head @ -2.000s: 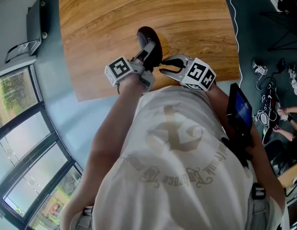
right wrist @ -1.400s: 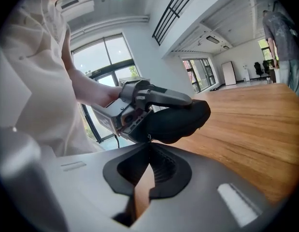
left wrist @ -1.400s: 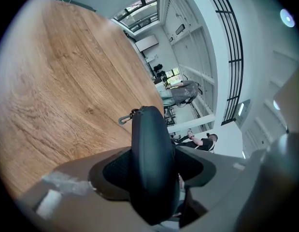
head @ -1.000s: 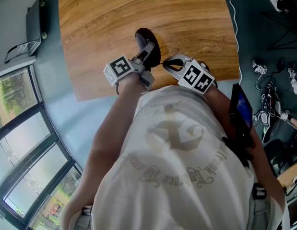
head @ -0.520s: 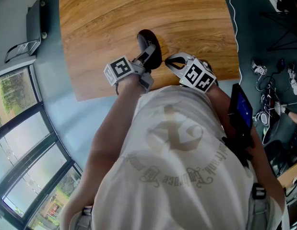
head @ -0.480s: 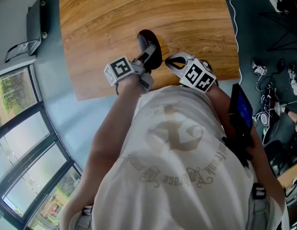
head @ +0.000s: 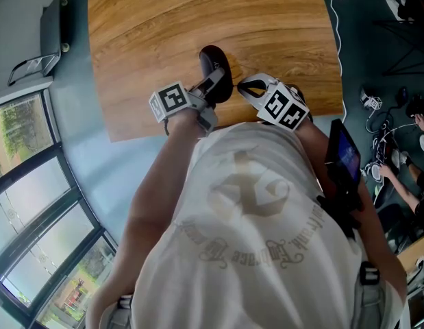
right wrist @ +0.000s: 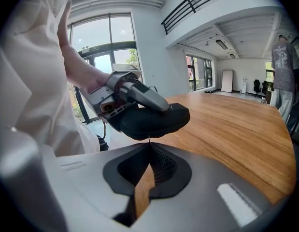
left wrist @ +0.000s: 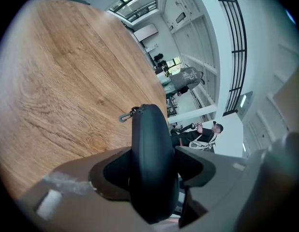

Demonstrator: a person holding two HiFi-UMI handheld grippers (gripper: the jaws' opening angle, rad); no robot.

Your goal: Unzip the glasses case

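Pointing lengthwise away, glasses case [left wrist: 148, 158], zip pull [left wrist: 124, 117] foremost.

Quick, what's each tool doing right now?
Left tool: closed on the glasses case.
Right tool: closed, holding nothing I can see.

The person's arms both reach forward and slightly down, with the hands close together. The left tool [head: 216, 82] has its jaws spread wide around the glasses case [head: 210, 59], the pads pressing on its two sides. The right tool [head: 244, 88] is just beside it, jaws closed tight together and tips aimed toward the left tool. The left forearm [head: 153, 184] is bare.
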